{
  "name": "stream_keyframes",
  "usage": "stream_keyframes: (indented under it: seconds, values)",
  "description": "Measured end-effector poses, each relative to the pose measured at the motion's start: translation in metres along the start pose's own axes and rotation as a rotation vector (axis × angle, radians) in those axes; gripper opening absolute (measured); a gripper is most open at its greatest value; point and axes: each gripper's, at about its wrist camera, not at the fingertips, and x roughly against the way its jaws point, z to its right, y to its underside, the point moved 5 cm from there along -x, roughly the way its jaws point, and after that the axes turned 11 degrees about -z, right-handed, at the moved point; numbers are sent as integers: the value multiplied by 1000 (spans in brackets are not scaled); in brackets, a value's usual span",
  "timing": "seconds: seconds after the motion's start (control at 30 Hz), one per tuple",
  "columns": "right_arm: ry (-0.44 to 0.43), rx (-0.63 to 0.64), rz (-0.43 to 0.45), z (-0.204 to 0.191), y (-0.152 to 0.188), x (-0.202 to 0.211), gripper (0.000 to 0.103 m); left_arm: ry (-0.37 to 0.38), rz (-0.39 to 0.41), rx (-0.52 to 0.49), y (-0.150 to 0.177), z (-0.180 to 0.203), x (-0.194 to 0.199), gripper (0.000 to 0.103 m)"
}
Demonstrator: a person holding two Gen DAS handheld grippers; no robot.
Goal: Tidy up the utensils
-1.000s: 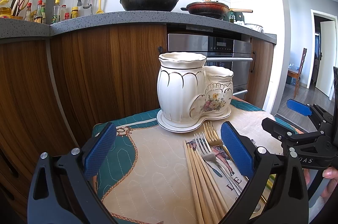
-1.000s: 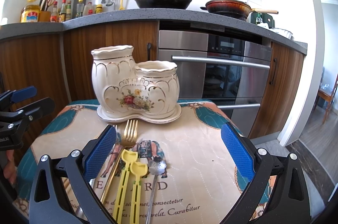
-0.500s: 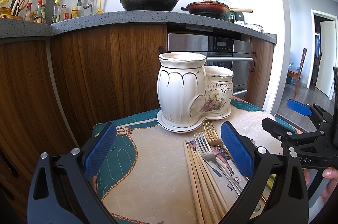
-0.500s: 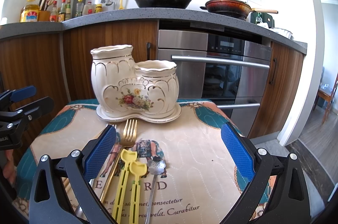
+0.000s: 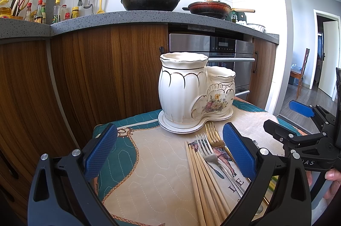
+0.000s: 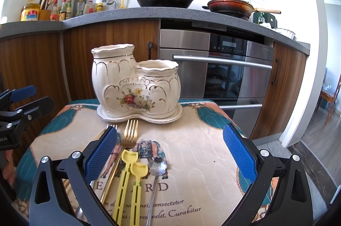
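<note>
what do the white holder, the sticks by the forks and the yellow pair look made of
Holder: likely glazed ceramic, since it is glossy white with gold trim and a painted flower motif.
Chopsticks: look like bamboo or pale wood, matte tan with faint grain.
Yellow pair: probably plastic, with uniform opaque colour, moulded slots and cat-ear tips.

Holder (image 6: 136, 87) at cloth (image 6: 202, 151) rear; forks (image 6: 129, 134), chopsticks (image 5: 204, 179), spoon (image 6: 156, 168) before it.

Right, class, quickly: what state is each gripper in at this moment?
Left gripper: open, holding nothing.
Right gripper: open, holding nothing.
</note>
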Motion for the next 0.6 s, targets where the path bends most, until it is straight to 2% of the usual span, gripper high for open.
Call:
stream_keyframes:
  seconds: [0.6]
  values:
    - [2, 1, -4, 0, 1, -1, 99, -4, -3, 2, 4, 1, -6, 98]
